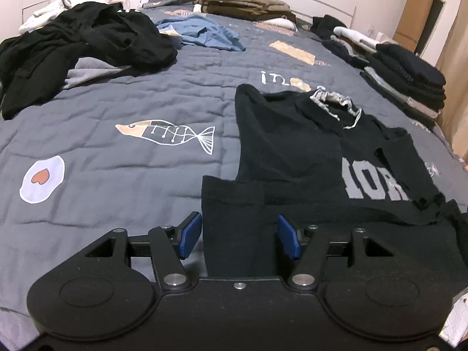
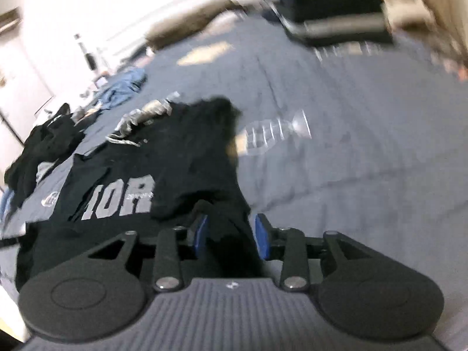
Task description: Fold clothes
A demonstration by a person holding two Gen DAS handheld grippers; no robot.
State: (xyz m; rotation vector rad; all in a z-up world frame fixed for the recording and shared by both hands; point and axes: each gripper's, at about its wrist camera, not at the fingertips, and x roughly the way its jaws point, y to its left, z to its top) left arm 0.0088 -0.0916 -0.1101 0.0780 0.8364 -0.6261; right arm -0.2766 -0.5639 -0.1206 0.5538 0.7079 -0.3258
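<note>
A black T-shirt (image 1: 307,158) with grey "IOR" lettering lies spread on the grey quilt (image 1: 131,93), its left side folded inward. My left gripper (image 1: 239,237) hovers at the shirt's near left hem. Its blue pads stand wide apart, with black cloth lying between them untouched. In the blurred right wrist view the same T-shirt (image 2: 175,152) stretches away to the left. My right gripper (image 2: 232,237) is at the shirt's near right hem. A fold of black cloth sits between its parted blue pads, which do not press on it.
A heap of black clothes (image 1: 87,44) and a crumpled blue garment (image 1: 201,32) lie at the far left of the bed. Folded brown items (image 1: 242,3) rest by the headboard. A stack of folded dark clothes (image 1: 403,76) sits along the right edge. Bare quilt (image 2: 336,146) lies to the right of the shirt.
</note>
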